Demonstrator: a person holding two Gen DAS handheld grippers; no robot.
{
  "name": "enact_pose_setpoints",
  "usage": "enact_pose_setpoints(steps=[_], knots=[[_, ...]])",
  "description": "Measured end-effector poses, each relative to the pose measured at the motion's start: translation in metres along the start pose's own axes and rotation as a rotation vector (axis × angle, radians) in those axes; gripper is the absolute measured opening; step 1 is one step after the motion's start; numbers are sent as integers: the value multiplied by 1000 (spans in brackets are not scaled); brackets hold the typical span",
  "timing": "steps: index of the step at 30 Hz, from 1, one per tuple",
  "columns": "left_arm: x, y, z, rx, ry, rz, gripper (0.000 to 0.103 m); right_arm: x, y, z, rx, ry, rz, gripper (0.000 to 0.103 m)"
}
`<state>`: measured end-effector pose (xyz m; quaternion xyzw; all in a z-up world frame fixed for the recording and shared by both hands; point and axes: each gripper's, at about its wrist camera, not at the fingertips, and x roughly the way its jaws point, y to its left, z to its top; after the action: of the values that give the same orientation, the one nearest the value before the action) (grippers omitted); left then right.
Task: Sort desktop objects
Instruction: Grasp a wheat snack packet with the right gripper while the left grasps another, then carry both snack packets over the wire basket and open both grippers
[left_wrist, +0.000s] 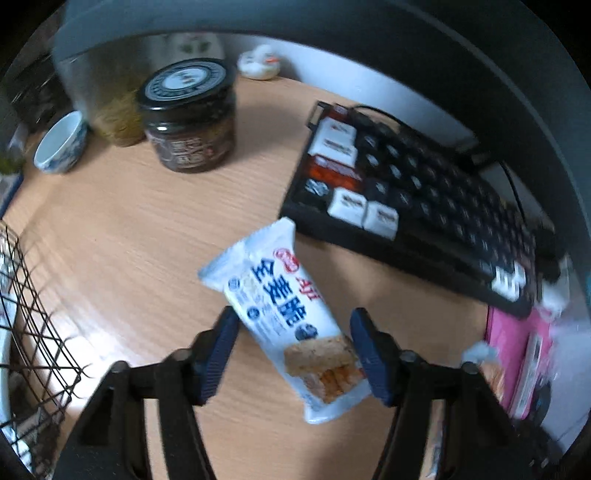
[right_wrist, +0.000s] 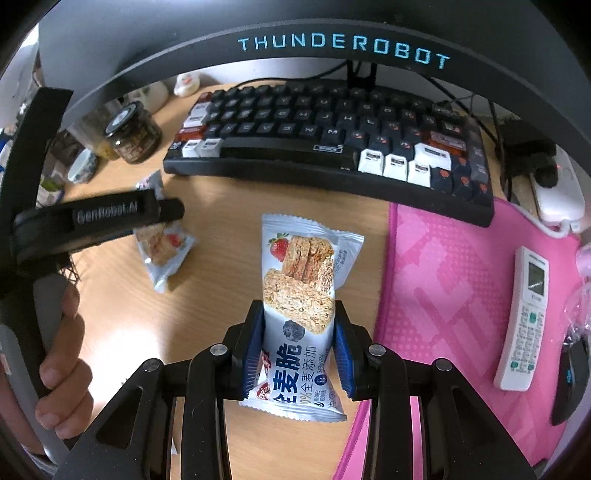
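A white and blue snack packet (left_wrist: 284, 314) lies between the fingers of my left gripper (left_wrist: 295, 332). The blue pads stand a little apart from its sides, so the gripper is open. The same packet (right_wrist: 166, 243) shows under the left gripper (right_wrist: 110, 218) in the right wrist view. My right gripper (right_wrist: 299, 339) is shut on a second snack packet (right_wrist: 303, 295) and holds it over the wooden desk (right_wrist: 221, 258).
A black keyboard (right_wrist: 332, 140) lies under the monitor (right_wrist: 332, 37). A dark jar (left_wrist: 190, 114) and a small bowl (left_wrist: 61, 142) stand at the back left. A wire basket (left_wrist: 29, 314) sits at the left. A pink mat (right_wrist: 461, 295) holds a white remote (right_wrist: 524, 321).
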<state>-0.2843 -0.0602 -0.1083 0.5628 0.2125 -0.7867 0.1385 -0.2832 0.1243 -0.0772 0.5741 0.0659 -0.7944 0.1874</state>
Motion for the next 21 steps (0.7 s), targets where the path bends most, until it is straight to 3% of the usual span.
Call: enact_pose_setpoints(steps=[2,3,11,13,21], knots=[[0,-3,-4,59,14,-5,39,-3,2,-2,-8,-1,-4,35],[-1,-4,-6,77,21,-11,39,-4,3,-4,-11,1,-7,35],[-26,-3,-30,162,17,-27,37,-18,17,-21,-3,-4,-15,35],[-43,-13,-46,178,3,-32,37,-25,22,-26,-5,-9,-13,35],[-138,35,-69,211,-132,-79,37,-70,64,-41,-55,-75,21,35]])
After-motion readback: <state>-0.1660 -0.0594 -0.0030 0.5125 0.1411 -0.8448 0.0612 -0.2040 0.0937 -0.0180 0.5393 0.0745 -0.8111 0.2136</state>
